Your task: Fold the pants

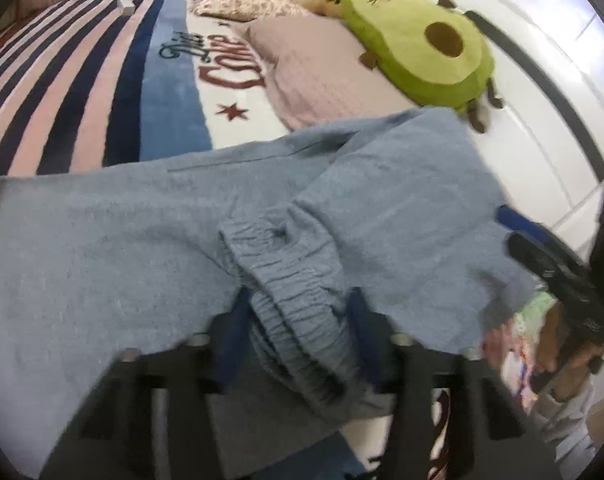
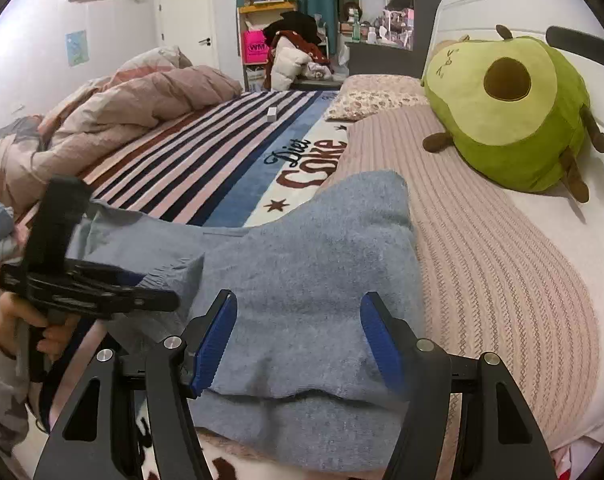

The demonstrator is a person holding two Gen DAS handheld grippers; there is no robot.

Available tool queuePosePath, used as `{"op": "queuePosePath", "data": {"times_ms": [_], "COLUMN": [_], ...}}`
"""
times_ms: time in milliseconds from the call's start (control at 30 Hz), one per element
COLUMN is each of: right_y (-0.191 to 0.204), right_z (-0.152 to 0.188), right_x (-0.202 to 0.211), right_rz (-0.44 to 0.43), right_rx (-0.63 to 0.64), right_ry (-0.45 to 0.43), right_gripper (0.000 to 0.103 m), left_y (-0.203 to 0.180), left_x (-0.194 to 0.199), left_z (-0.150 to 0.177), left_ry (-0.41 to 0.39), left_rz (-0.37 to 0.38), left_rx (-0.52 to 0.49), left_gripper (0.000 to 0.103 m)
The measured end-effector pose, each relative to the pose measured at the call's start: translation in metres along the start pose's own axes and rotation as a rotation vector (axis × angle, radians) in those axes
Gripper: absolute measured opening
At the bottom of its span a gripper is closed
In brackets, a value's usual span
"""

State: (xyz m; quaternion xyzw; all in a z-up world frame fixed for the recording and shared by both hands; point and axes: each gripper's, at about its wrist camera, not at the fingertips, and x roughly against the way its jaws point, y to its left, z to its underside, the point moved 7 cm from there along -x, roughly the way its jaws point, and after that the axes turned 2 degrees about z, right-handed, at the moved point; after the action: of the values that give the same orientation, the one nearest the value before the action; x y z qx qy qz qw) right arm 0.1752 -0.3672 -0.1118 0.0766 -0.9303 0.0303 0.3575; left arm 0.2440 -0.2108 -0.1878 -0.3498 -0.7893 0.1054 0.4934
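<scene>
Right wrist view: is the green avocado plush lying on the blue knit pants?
No. The green avocado plush rests by the white headboard, apart from the blue knit pants.

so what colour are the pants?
Light grey-blue pants, plain with no pattern; shows best in the right wrist view.

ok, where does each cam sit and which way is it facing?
Left wrist: on the left gripper, facing the pants waistband between its fingers; right gripper at right.
Right wrist: on the right gripper, looking up the bed; left gripper and hand at left.
Shared: pants, avocado plush, striped blanket.
</scene>
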Motion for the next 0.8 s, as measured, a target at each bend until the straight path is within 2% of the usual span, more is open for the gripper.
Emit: {"op": "queuePosePath", "data": {"times_ms": [33,133,267,367,433,500,533,600,667,800], "right_y": [0.000,-0.003,-0.014,-0.020,-0.019,-0.020,-0.022,-0.028,-0.034,-0.036], "right_z": [0.000,-0.003,-0.003,0.002,0.008,0.012,0.012,0.010,0.010,0.011], "right_x": [0.002,0.010,0.014,0.003,-0.004,-0.010,-0.012,-0.014,-0.015,-0.015], "right_rz": [0.004,0.033,0.090,0.070,0.052,0.062,0.076,0.104,0.120,0.118], "right_rx": [0.002,0.013,-0.007,-0.050,-0.062,-0.062,-0.062,-0.062,-0.071,-0.073], "right_ry": [-0.010,-0.046,-0.040,0.008,0.044,0.064,0.070,0.063,0.060,0.060], "right_gripper": [0.060,0.060,0.062,0.062,0.062,0.062,0.062,0.062,0.062,0.062], "left_y": [0.001,0.004,0.020,0.030,0.036,0.036,0.033,0.027,0.022,0.007], "left_x": [0.000,0.008,0.031,0.046,0.050,0.044,0.039,0.030,0.025,0.024], "left_z": [0.000,-0.004,-0.017,-0.025,-0.022,-0.013,-0.009,0.002,0.011,0.019], "left_ry": [-0.007,-0.058,-0.140,-0.165,-0.142,-0.074,-0.047,0.005,0.035,0.063], "left_rz": [-0.012,-0.046,-0.100,-0.142,-0.107,-0.039,-0.030,-0.032,-0.005,0.060], "left_rx": [-0.008,-0.018,0.004,-0.003,0.018,0.032,0.017,-0.025,-0.023,-0.028], "left_gripper": [0.022,0.011,0.008,0.008,0.008,0.011,0.012,0.023,0.056,0.065]}}
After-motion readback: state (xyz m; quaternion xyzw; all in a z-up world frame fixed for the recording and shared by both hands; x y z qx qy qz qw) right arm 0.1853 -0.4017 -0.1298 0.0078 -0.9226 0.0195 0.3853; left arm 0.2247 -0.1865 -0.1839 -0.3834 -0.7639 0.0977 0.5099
